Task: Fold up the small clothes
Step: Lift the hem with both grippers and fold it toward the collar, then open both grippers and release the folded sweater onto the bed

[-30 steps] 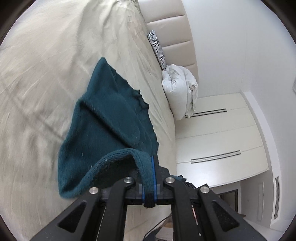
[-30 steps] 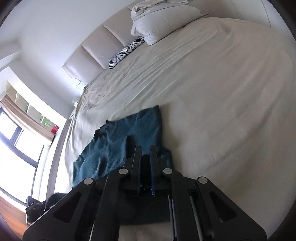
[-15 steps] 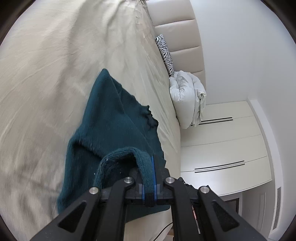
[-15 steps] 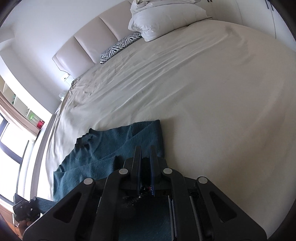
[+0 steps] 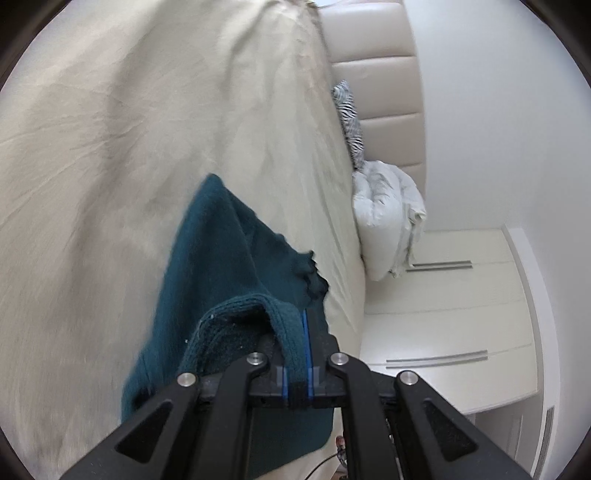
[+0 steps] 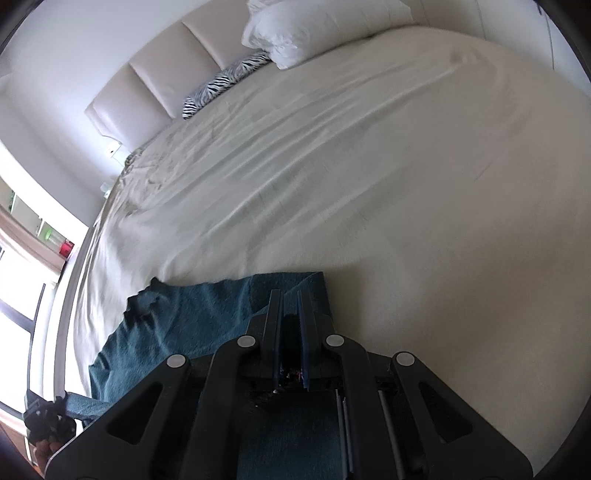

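Both grippers have travelled across the bed since the earlier frames, dragging the teal knit garment (image 5: 221, 266) closer to the bed's near edge; more of it now hangs off that edge. Left gripper (image 5: 297, 354) is clamped on a thick ribbed hem, which curls up over the left finger. Right gripper (image 6: 290, 325) is closed on another edge of the same cloth, dark fabric pinched between its pads. Cream bedsheet (image 6: 369, 166) is wide and bare beyond the garment. White pillow (image 6: 317, 26) and zebra cushion (image 6: 221, 81) sit far off at the padded headboard (image 6: 155, 81). Garment lies partly flat, wrinkled, with a frilly edge (image 5: 312, 273) on one side. White wardrobe (image 5: 461, 325) stands past the bed's side.
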A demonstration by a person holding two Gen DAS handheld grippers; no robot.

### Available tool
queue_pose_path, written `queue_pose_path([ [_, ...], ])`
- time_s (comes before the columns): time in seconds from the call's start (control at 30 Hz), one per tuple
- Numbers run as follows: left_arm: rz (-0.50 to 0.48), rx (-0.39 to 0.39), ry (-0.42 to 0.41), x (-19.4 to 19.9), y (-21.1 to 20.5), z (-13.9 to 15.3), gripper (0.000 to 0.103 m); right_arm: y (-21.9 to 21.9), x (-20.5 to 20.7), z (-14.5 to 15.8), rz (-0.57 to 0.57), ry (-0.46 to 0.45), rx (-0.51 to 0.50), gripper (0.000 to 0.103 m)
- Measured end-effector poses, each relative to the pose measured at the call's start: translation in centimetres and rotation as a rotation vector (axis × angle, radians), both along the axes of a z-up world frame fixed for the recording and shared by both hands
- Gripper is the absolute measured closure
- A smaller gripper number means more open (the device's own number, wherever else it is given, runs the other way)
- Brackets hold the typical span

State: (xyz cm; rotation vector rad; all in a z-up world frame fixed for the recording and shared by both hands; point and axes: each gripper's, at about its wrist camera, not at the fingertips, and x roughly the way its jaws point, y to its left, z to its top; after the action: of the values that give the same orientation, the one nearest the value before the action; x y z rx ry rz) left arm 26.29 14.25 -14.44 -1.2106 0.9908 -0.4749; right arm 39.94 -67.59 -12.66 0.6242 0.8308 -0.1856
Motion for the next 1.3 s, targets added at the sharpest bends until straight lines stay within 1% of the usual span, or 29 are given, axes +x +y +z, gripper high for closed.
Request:
queue_pose_path([
  [0.13, 0.028, 0.004, 0.049, 1.4, 0.2, -1.8, 0.097, -0.8, 1.5, -1.7, -0.041, 0.024, 0.017, 0.096],
  [0.23, 0.033, 0.013, 0.059, 1.7, 0.2, -2.6, 0.096, -1.3, 2.4, -2.6, -0.053, 0.037, 0.016, 0.096],
  [0.27, 0.034, 0.019, 0.059, 1.7, 0.2, -2.7, 0.092, -1.4, 2.6, -2.9, -0.056, 0.039, 0.021, 0.096],
  [0.3, 0.034, 0.03, 0.06, 1.7, 0.2, -2.7, 0.084, -1.6, 2.7, -3.2, -0.06, 0.043, 0.031, 0.095],
  [0.33, 0.038, 0.029, 0.06, 1.7, 0.3, -2.8, 0.063, -1.8, 2.8, -3.5, -0.063, 0.05, 0.043, 0.095],
  [0.37, 0.043, 0.013, 0.052, 1.6, 0.4, -2.7, 0.053, -2.0, 2.8, -3.8, -0.063, 0.056, 0.06, 0.095],
  [0.4, 0.049, -0.008, 0.042, 1.6, 0.6, -2.6, 0.05, -2.2, 2.7, -4.1, -0.065, 0.061, 0.073, 0.095],
  [0.47, 0.056, -0.005, 0.03, 1.5, 0.9, -2.0, 0.035, -2.1, 2.2, -4.3, -0.061, 0.06, 0.067, 0.095],
  [0.53, 0.067, 0.017, 0.019, 1.3, 1.4, -1.2, 0.028, -1.8, 1.6, -4.2, -0.049, 0.063, 0.041, 0.095],
  [0.57, 0.071, 0.033, 0.004, 0.9, 1.7, -0.7, 0.026, -1.6, 1.2, -4.0, -0.043, 0.06, 0.033, 0.095],
  [0.63, 0.056, 0.079, -0.016, 0.0, 1.8, 0.1, 0.026, -1.3, 0.2, -3.6, -0.032, 0.052, 0.018, 0.095],
  [0.7, 0.022, 0.157, -0.023, -1.1, 1.5, 0.5, 0.026, -0.7, -0.8, -2.8, -0.01, 0.043, -0.009, 0.092],
  [0.73, 0.0, 0.202, -0.024, -1.8, 1.2, 0.6, 0.026, -0.2, -1.4, -2.4, 0.006, 0.038, -0.031, 0.085],
  [0.77, -0.016, 0.23, -0.025, -2.4, 0.9, 0.5, 0.026, 0.2, -2.0, -2.0, 0.023, 0.033, -0.054, 0.078],
  [0.8, -0.036, 0.264, -0.024, -3.2, 0.7, 0.5, 0.026, 0.7, -2.8, -1.4, 0.037, 0.031, -0.071, 0.072],
  [0.87, -0.068, 0.349, -0.043, -4.7, 0.2, 0.6, 0.027, 2.0, -4.2, -0.6, 0.076, 0.021, -0.099, 0.031],
  [0.9, -0.083, 0.387, -0.057, -5.3, 0.0, 0.6, 0.027, 2.7, -5.1, -0.1, 0.094, 0.002, -0.11, 0.027],
  [0.97, -0.115, 0.469, -0.081, -6.2, -0.7, 0.8, 0.027, 4.1, -6.7, 0.6, 0.131, -0.024, -0.152, 0.027],
  [1.03, -0.133, 0.557, -0.106, -7.0, -1.6, 1.3, 0.027, 5.5, -7.6, 0.7, 0.183, -0.004, -0.185, 0.027],
  [1.1, -0.153, 0.628, -0.127, -7.7, -2.3, 1.4, 0.027, 6.5, -8.5, 0.4, 0.222, 0.008, -0.199, 0.027],
  [1.2, -0.186, 0.654, -0.13, -7.9, -3.0, 0.6, 0.029, 6.7, -9.1, -0.9, 0.22, 0.058, -0.236, 0.027],
  [1.3, -0.204, 0.685, -0.122, -7.7, -3.3, 0.3, 0.029, 5.5, -8.8, -3.5, 0.169, 0.191, -0.238, 0.027],
])
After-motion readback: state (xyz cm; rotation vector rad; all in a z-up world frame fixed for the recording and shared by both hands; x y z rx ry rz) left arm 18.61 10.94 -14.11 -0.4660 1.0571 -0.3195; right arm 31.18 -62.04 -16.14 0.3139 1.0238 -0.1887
